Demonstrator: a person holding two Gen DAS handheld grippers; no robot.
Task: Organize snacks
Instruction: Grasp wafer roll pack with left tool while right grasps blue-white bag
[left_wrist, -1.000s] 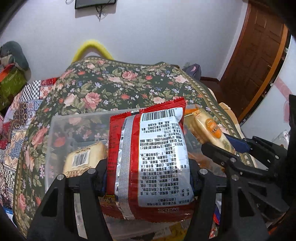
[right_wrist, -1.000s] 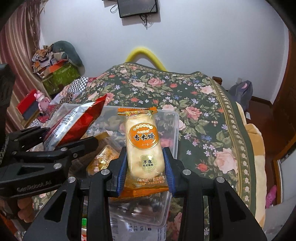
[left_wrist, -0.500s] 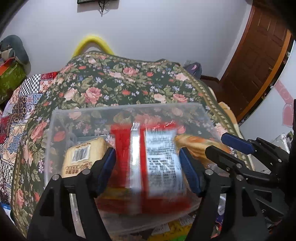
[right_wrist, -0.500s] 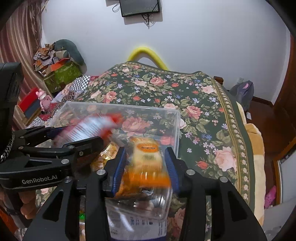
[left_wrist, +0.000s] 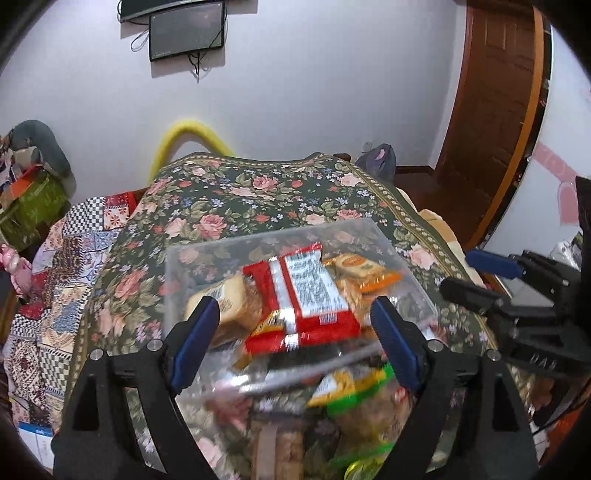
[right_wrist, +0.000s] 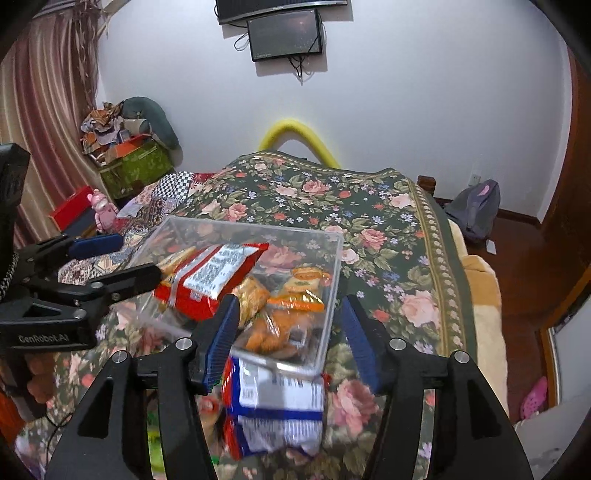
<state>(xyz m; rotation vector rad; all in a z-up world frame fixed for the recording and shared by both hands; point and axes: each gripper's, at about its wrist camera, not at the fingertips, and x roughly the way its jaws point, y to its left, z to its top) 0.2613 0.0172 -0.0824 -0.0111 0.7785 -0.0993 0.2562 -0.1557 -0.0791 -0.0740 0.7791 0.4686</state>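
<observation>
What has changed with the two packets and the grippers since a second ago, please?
Both were let go: the red packet dropped from the left gripper into the clear bin, and the orange packet from the right gripper beside it. Both grippers' jaws have just been opening and are empty, drawn back. The bin stays on the floral cover.

One clear plastic box (right_wrist: 334, 258) on the flowery bedspread. Inside: one red shiny snack packet with a white label (left_wrist: 303, 295), one orange packet with a pale rice cake (right_wrist: 304, 286), one pale yellow wrapped cake with a barcode (left_wrist: 225, 299), plus more orange snack bags, too jumbled to count. Outside the box: one blue-and-white packet (right_wrist: 277, 406), one green-and-yellow packet (left_wrist: 351, 384). Two black grippers with blue pads.
</observation>
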